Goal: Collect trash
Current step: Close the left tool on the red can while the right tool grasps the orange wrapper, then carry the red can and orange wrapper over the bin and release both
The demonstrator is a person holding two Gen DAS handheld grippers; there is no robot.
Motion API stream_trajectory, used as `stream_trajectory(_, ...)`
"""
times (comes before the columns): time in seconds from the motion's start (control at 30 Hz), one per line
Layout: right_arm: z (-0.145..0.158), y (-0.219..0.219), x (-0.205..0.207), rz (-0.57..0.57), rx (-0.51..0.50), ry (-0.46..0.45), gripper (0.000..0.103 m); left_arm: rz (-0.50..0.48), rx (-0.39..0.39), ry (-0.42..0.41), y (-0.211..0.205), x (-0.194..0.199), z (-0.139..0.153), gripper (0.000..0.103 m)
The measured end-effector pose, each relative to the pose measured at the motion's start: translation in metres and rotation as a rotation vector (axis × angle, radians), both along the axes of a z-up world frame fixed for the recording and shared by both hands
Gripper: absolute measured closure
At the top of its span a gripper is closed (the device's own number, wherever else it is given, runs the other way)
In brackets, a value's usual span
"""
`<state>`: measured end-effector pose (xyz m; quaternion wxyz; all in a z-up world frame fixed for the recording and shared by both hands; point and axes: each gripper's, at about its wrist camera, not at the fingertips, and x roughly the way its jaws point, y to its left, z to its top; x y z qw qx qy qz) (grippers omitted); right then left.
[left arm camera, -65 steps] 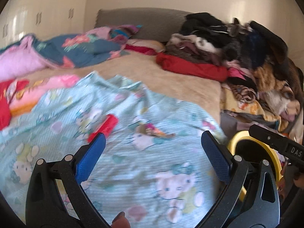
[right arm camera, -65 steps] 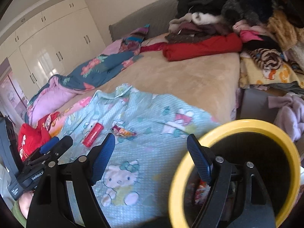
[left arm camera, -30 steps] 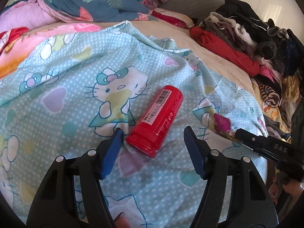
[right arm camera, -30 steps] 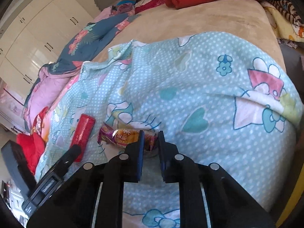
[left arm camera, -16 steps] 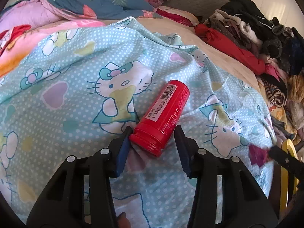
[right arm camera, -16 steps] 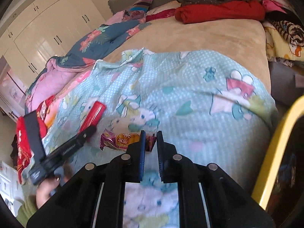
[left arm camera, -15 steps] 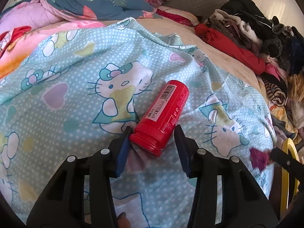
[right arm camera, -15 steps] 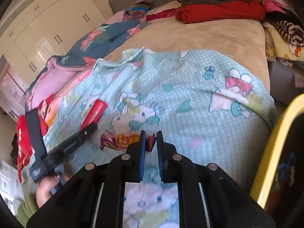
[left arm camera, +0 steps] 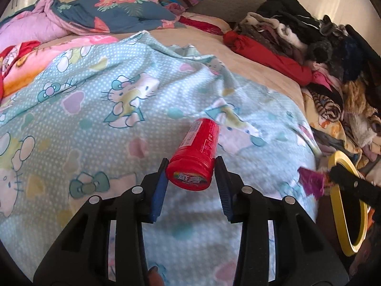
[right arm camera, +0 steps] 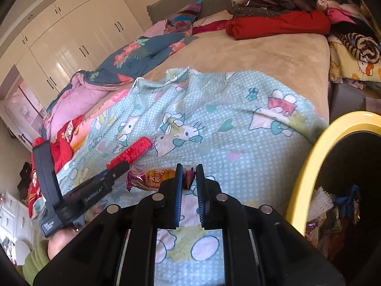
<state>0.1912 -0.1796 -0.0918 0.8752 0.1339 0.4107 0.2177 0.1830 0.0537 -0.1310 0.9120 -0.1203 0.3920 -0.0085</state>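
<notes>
A red canister (left arm camera: 198, 152) hangs just above the light-blue cartoon blanket (left arm camera: 95, 119). My left gripper (left arm camera: 190, 164) has its closing blue pads pressed on the canister's near end. From the right wrist view the canister (right arm camera: 138, 149) sticks out past the left gripper (right arm camera: 116, 169). My right gripper (right arm camera: 189, 169) is shut on one end of a purple and orange snack wrapper (right arm camera: 152, 178), which hangs to its left above the blanket. In the left wrist view the wrapper (left arm camera: 310, 183) shows blurred at the right gripper's tip (left arm camera: 333, 174), next to the yellow-rimmed black bin (left arm camera: 338, 205).
The bin (right arm camera: 307, 166) stands off the bed's right edge with several pieces of trash inside. A heap of clothes (left arm camera: 321, 47) fills the bed's far right. Folded quilts (left arm camera: 71, 21) lie at the far left. White wardrobes (right arm camera: 71, 35) line the wall.
The left jaws closed onto the red canister and lifted it off the blanket. The right gripper carried the wrapper up and toward the bin, whose rim now looms larger.
</notes>
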Motion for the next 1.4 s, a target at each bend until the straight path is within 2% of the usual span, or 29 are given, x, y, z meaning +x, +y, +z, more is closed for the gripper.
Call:
stream_trajectory(0.2,0.013,-0.022,-0.012,-0.028,0.012,-0.027,0.092,-0.018,0.008,-0.021,-0.015,-0.013,0.016,0.073)
stream_trajectory(0.5,0.032,-0.067,-0.030,-0.086,0.022,-0.071,0.092,-0.067,-0.022,-0.068,-0.042,-0.024,0.051,0.075)
stream_trajectory(0.7,0.038,-0.108,-0.038,-0.156,0.027,-0.084,0.092,-0.157,-0.054,-0.112,-0.079,-0.032,0.077,0.075)
stream_trajectory(0.9,0.038,-0.156,-0.047,-0.261,-0.008,-0.091,0.092,-0.263,-0.098,-0.124,-0.122,-0.039,0.090,0.075)
stream_trajectory(1.17,0.027,-0.206,-0.055,-0.349,-0.104,-0.053,0.092,-0.400,-0.113,-0.103,-0.184,-0.046,0.090,0.075)
stream_trajectory(1.27,0.021,-0.221,-0.059,-0.380,-0.095,-0.025,0.091,-0.454,-0.114,-0.089,-0.207,-0.049,0.085,0.075)
stream_trajectory(1.3,0.019,-0.225,-0.059,-0.383,-0.092,-0.013,0.088,-0.466,-0.107,-0.088,-0.213,-0.050,0.083,0.075)
stream_trajectory(1.37,0.019,-0.231,-0.063,-0.393,-0.106,-0.004,0.071,-0.501,-0.090,-0.074,-0.229,-0.051,0.078,0.075)
stream_trajectory(1.4,0.020,-0.234,-0.065,-0.394,-0.108,-0.008,0.057,-0.519,-0.085,-0.067,-0.237,-0.052,0.074,0.075)
